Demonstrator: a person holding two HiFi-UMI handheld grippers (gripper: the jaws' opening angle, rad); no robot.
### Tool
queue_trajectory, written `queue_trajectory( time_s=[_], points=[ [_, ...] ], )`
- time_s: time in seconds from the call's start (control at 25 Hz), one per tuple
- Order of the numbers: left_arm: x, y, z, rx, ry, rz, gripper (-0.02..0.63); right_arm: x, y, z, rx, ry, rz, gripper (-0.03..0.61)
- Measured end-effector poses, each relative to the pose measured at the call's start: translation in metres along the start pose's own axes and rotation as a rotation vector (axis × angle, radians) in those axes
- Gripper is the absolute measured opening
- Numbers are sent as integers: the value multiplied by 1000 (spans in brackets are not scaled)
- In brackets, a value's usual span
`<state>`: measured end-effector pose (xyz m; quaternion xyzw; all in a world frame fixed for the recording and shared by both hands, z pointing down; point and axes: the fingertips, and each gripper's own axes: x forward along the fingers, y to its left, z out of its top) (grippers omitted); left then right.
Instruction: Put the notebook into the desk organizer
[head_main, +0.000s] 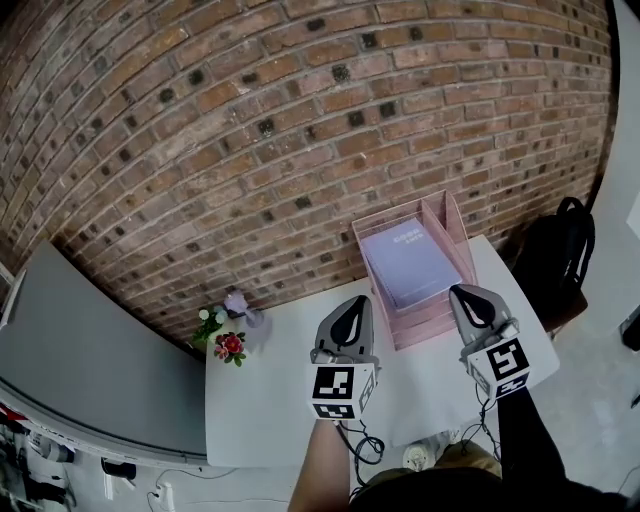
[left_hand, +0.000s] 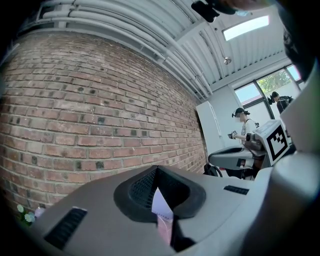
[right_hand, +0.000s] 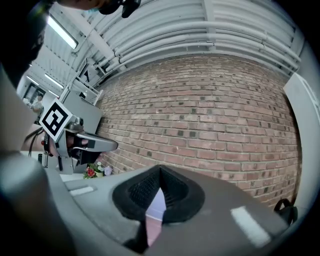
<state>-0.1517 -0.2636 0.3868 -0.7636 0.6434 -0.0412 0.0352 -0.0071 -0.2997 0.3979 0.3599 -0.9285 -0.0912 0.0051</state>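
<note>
At one o'clock on the white table, the lavender notebook is lying flat inside the pink desk organizer, so the placing is looking done. The left gripper and right gripper are hovering by its near corners, each with jaws pressed together on nothing. Drawing straight back toward six o'clock is looking safest: the brick wall is closing off twelve, and the flowers are sitting well apart at nine.

The left gripper and the right gripper are smooth grey shells tapering to a tip, with black ribbed pads inside. Behind each sits a white cube bearing black square markers. Thin black cables trail behind it. The sleeve behind the right gripper is dark.
</note>
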Motion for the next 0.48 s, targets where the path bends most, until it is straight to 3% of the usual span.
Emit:
queue_trajectory(
  time_s=[0.48],
  points=[
    [-12,-3,-5,0,14,4,8,-5,9,-4,27,-1,5,-2]
  ],
)
